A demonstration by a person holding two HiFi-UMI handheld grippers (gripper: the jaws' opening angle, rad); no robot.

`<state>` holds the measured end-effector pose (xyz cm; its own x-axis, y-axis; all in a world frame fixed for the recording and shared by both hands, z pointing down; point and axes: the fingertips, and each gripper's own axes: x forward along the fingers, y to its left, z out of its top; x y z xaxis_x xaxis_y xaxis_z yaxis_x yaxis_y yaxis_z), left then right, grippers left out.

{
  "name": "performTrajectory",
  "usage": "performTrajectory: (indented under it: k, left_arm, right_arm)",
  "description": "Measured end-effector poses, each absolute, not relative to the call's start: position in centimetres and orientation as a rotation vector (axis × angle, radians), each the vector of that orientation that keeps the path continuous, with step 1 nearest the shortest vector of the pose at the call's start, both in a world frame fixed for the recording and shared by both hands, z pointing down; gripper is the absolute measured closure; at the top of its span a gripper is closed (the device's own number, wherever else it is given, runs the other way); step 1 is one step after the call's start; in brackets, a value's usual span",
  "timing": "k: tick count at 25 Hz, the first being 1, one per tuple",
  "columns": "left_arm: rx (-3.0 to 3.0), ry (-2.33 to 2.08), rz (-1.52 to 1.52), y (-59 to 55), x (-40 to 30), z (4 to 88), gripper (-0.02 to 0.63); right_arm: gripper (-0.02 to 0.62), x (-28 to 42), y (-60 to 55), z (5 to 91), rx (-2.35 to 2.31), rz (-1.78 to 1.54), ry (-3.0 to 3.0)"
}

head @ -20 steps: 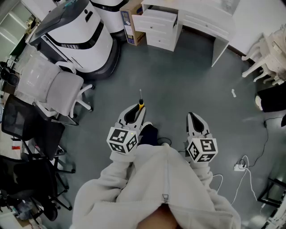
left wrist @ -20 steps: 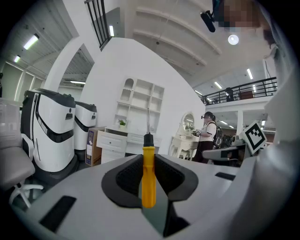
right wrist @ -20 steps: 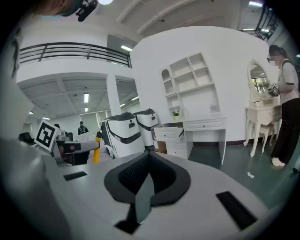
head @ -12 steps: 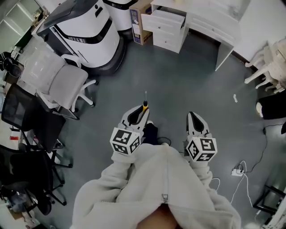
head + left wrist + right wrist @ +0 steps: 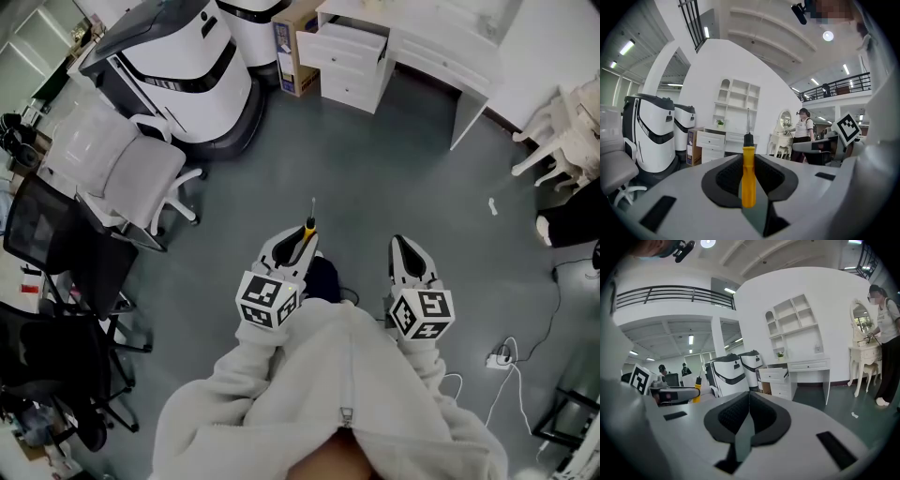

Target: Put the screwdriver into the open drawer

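Note:
A screwdriver [image 5: 309,223] with a yellow handle and thin metal shaft sticks forward out of my left gripper [image 5: 301,238], which is shut on the handle. In the left gripper view the yellow handle [image 5: 748,180] stands upright between the black pads of the left gripper [image 5: 748,161]. The open drawer [image 5: 344,40] is the top one of a white drawer unit at the far end of the floor, well ahead of both grippers, and it shows as the open drawer [image 5: 774,374] in the right gripper view. My right gripper [image 5: 403,246] is shut with nothing in it, level with the left one.
A white desk [image 5: 441,47] joins the drawer unit. Two large white-and-black machines [image 5: 178,66] and a cardboard box [image 5: 292,47] stand left of it. Office chairs [image 5: 122,178] line the left side, cables [image 5: 506,361] lie at the right. A person [image 5: 883,333] stands by a dressing table.
The desk and drawers have slid slightly right and down in the head view. My left gripper with the screwdriver has drifted a little to the right. The right gripper keeps its place.

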<state>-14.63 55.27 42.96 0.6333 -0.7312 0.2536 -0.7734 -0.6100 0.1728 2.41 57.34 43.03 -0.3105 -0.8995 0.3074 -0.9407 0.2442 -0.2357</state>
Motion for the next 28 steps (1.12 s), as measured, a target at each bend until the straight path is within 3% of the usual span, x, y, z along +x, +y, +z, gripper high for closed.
performTrajectory:
  k: [11, 28]
  left_arm:
    - [2.572, -1.217, 0.257, 51.8, -15.0, 43.9, 0.518]
    - [2.524, -1.244, 0.224, 36.6, -15.0, 43.8, 0.518]
  right_arm:
    - [0.563, 1.6, 53.6, 44.0, 1.751, 0.614, -2.382]
    - [0.563, 3.5, 38.6, 44.3, 1.752, 0.640, -2.344]
